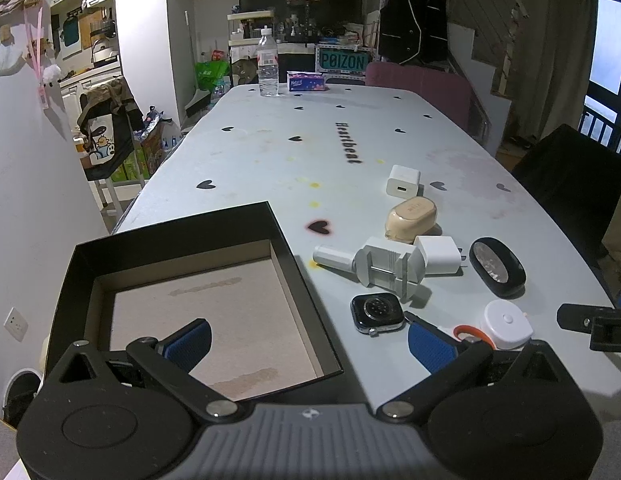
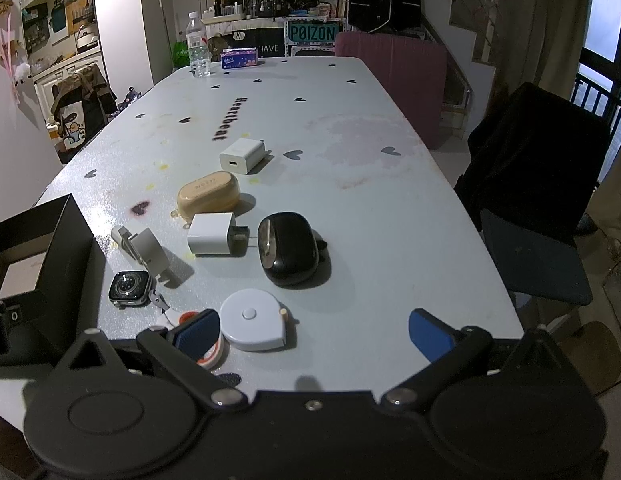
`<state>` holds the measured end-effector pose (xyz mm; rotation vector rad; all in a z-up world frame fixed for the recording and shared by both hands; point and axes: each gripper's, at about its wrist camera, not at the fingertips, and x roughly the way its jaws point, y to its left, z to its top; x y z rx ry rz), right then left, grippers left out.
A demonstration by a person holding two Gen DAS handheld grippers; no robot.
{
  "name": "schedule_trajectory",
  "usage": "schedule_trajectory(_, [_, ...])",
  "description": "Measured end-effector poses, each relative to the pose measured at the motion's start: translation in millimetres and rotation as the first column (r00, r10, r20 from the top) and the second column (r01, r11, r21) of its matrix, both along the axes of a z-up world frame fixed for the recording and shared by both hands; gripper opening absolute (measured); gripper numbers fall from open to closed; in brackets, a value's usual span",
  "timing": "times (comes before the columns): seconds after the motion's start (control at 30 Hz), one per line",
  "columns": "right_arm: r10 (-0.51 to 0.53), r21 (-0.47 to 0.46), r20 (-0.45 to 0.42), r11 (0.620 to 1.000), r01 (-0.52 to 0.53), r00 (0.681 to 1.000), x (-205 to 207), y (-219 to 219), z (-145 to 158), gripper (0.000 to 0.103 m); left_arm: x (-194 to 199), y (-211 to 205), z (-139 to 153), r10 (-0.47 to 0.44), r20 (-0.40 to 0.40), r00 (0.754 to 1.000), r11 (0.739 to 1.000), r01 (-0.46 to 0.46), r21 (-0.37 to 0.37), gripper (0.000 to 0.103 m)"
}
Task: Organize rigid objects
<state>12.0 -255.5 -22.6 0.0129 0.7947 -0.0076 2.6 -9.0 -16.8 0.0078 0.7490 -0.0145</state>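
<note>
Your left hand-held gripper (image 1: 308,340) is released, its blue pads wide apart over the near edge of the black box (image 1: 198,300) at the lower left of the left wrist view. The box is empty and shows a pale cardboard floor — probably it waits there as the place for everything. Your right hand-held gripper (image 2: 314,330) is also released and holds nothing; it hangs low at the near edge of the bench (image 2: 350,152).

The rigid objects lie in a loose group at the centre of the right wrist view, beside the box, so the reach is short. Nearest is the round white tape measure (image 2: 254,320), smooth plastic. Behind it are the glossy black oval case (image 2: 288,254), a white cube charger (image 2: 212,234) and the matte beige case (image 2: 208,196) — the dark square watch body (image 2: 128,288) lies closest to the box.
</note>
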Motion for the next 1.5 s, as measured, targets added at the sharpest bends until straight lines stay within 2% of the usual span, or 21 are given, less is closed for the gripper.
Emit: schedule_trajectory(1.5, [0.001, -0.002, -0.009, 1.0, -0.001, 1.0, 0.5, 0.1, 0.0, 0.102, 3.3, -1.5, -2.8, 0.001, -0.005, 1.0, 1.0, -0.001, -0.002, 0.103])
